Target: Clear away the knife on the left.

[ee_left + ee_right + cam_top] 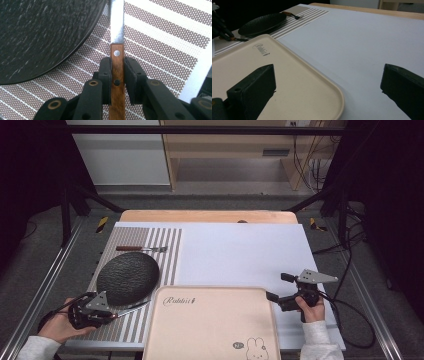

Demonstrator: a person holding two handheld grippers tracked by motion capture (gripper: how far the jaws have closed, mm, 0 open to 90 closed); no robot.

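Since my left gripper (117, 75) is clamped on the knife (117, 53) handle, blade just beside the black plate (42, 35) on the striped placemat (160, 37), I'd keep it flat and low. Right gripper (327, 82) hangs wide apart by the tray (294, 82).

Dark oval plate (128, 279) on striped placemat (167, 251), fork (141, 248) at its 12 o'clock. Beige tray (210, 322) at plate's 4 o'clock. Left gripper (114, 314) at plate's 7 o'clock grips a knife (134, 308). Right gripper (280, 286) at tray's 2 o'clock, jaws apart, over white sheet (240, 255).
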